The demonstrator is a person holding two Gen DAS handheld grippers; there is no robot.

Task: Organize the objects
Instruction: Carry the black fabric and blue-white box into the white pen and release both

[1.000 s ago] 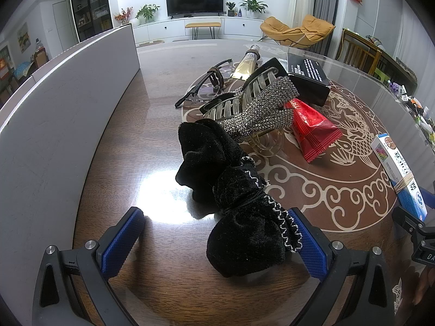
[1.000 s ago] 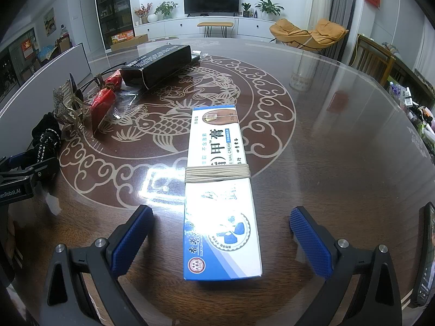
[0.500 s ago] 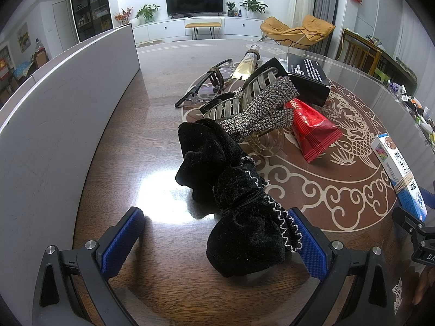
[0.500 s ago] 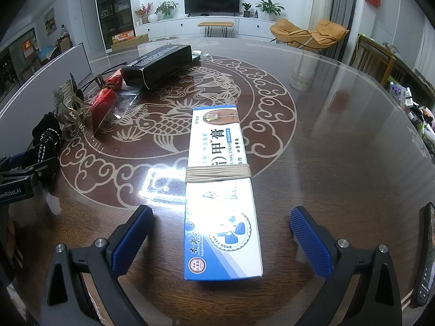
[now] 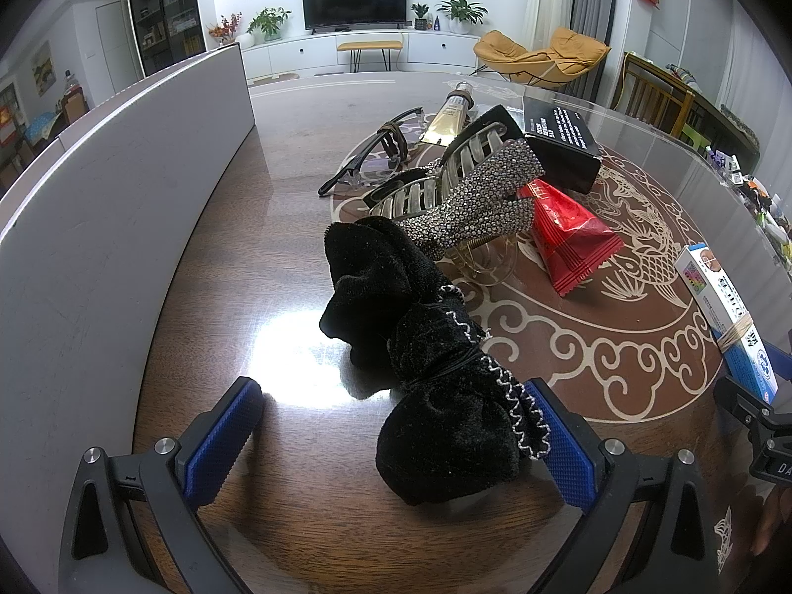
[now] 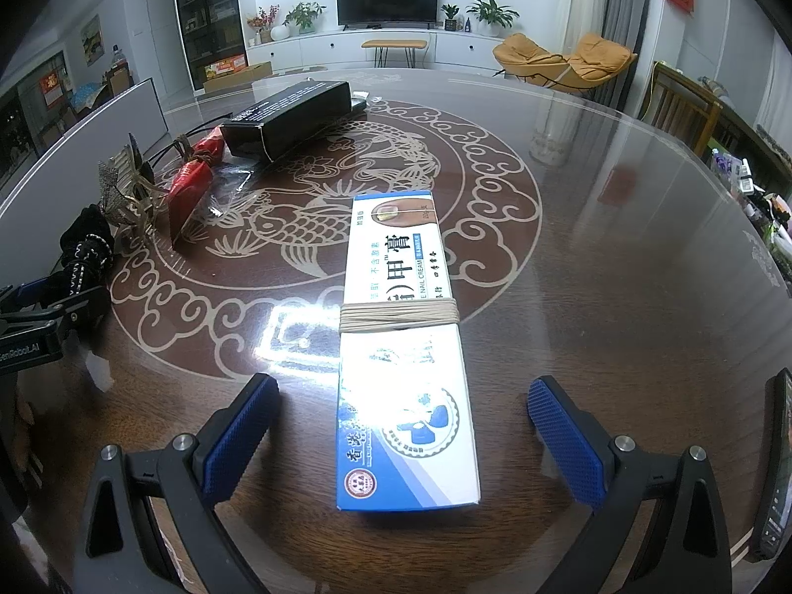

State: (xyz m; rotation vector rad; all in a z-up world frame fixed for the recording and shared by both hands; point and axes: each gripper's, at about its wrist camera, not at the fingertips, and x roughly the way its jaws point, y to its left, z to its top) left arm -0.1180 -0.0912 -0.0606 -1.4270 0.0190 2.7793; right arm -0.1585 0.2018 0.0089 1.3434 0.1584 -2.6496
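My left gripper [image 5: 391, 440] is open, its blue pads either side of the near end of a black velvet scrunchie [image 5: 425, 356] on the table. Behind it lie a rhinestone hair claw [image 5: 470, 198], a red packet [image 5: 569, 232], a black box [image 5: 559, 143], glasses [image 5: 376, 153] and a gold tube [image 5: 450, 119]. My right gripper [image 6: 401, 425] is open around the near end of a blue-and-white nail cream box [image 6: 401, 336] bound with a rubber band; that box also shows in the left wrist view [image 5: 722, 312].
A tall grey-white panel [image 5: 109, 208] runs along the table's left side. The round table [image 6: 618, 247] has a glass top with a fish pattern. A dark phone-like device [image 6: 774, 470] lies at the right edge. The left gripper shows at far left in the right wrist view [image 6: 44, 317].
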